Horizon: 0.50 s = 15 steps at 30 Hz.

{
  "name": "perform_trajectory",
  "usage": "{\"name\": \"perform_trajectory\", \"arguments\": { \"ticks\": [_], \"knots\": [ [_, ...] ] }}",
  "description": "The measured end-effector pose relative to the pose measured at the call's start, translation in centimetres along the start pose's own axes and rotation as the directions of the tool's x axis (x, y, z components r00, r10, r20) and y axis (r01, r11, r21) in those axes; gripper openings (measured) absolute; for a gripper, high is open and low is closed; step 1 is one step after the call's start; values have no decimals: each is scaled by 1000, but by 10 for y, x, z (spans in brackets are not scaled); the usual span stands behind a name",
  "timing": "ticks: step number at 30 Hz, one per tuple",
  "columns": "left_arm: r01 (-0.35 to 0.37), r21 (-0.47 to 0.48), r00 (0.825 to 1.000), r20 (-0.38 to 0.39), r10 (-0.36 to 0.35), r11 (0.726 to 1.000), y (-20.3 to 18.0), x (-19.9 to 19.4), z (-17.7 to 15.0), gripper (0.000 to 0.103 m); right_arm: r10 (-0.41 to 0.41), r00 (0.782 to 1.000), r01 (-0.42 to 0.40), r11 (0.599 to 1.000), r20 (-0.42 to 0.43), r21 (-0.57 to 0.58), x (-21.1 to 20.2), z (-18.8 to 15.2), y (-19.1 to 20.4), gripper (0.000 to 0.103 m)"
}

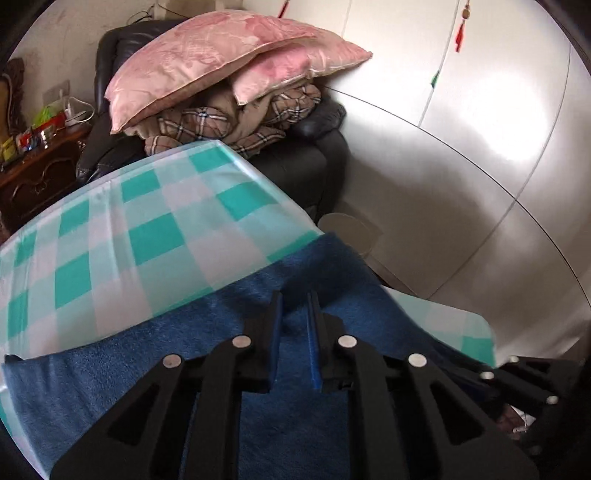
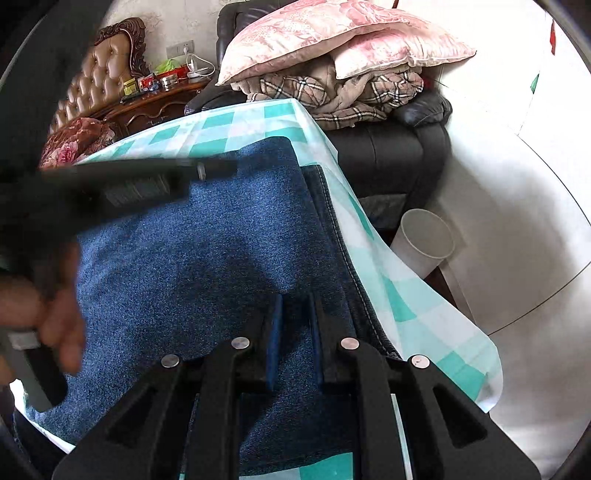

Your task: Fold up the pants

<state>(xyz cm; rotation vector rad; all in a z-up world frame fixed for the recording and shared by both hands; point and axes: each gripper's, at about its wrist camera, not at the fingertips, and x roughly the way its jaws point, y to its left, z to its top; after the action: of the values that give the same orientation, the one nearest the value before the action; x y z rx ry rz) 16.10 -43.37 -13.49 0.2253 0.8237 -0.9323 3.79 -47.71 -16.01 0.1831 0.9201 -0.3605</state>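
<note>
Blue denim pants (image 2: 221, 240) lie folded on a table with a teal-and-white checked cloth (image 2: 406, 295). They also show in the left wrist view (image 1: 184, 350) across the near part of the cloth (image 1: 129, 240). My left gripper (image 1: 295, 299) hovers just over the denim, its jaws a little apart and empty. My right gripper (image 2: 295, 299) is over the pants near their seamed right edge, jaws a little apart and empty. The left gripper's body and the hand holding it cross the right wrist view (image 2: 129, 184), blurred.
A black armchair (image 2: 388, 155) behind the table carries pink pillows (image 2: 332, 33) and a plaid blanket (image 2: 332, 96). A white bin (image 2: 424, 240) stands on the floor at the right. A wooden side table (image 2: 155, 103) with small items is at the back left. White wardrobe doors (image 1: 480, 129) stand to the right.
</note>
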Motion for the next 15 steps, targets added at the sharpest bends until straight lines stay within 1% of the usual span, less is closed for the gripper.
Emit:
{"name": "perform_trajectory", "arguments": {
  "ticks": [1,2,3,4,5,7,9,10,11,12,13,14,15],
  "knots": [
    [9,-15,1000,1,-9,1000,4,-1,1,14,1,1000,-1,1000,-1,1,0,0,0,13],
    [-17,-45,1000,3,18,999,9,-4,3,14,1,1000,-1,1000,-2,1,0,0,0,13],
    [-57,-75,998,16,59,996,14,-9,4,17,0,1000,0,1000,-1,0,1,0,0,13],
    [-75,-98,997,27,78,992,19,-14,5,21,0,1000,0,1000,1,0,0,0,1,13],
    [-68,-112,997,28,71,991,23,-18,4,21,-1,1000,1,1000,1,0,1,0,1,13],
    [-68,-93,997,32,71,993,24,-26,1,21,-4,1000,4,1000,3,-2,-1,-2,2,13],
    [-113,-64,994,2,113,992,24,-24,-5,28,-8,1000,8,1000,5,-5,-1,-3,4,13],
    [-146,-72,989,-35,143,987,29,-19,-8,36,-10,1000,10,1000,4,-7,-1,-3,4,13],
    [-191,-105,980,-75,184,976,39,-15,-12,37,-11,1000,11,1000,3,-9,-1,-3,4,13],
    [-211,-144,976,-86,200,967,48,-17,-15,37,-12,1000,12,1000,2,-12,-2,-3,4,13],
    [-230,-170,972,-88,218,958,54,-21,-16,36,-14,1000,14,1000,2,-15,-2,-3,5,13],
    [-276,-176,961,-79,266,945,58,-33,-18,35,-14,1000,14,1000,2,-16,-2,-3,5,13],
    [-289,-170,957,-63,282,942,57,-42,-18,35,-16,1000,16,1000,1,-18,-2,-3,5,13]
  ]
}}
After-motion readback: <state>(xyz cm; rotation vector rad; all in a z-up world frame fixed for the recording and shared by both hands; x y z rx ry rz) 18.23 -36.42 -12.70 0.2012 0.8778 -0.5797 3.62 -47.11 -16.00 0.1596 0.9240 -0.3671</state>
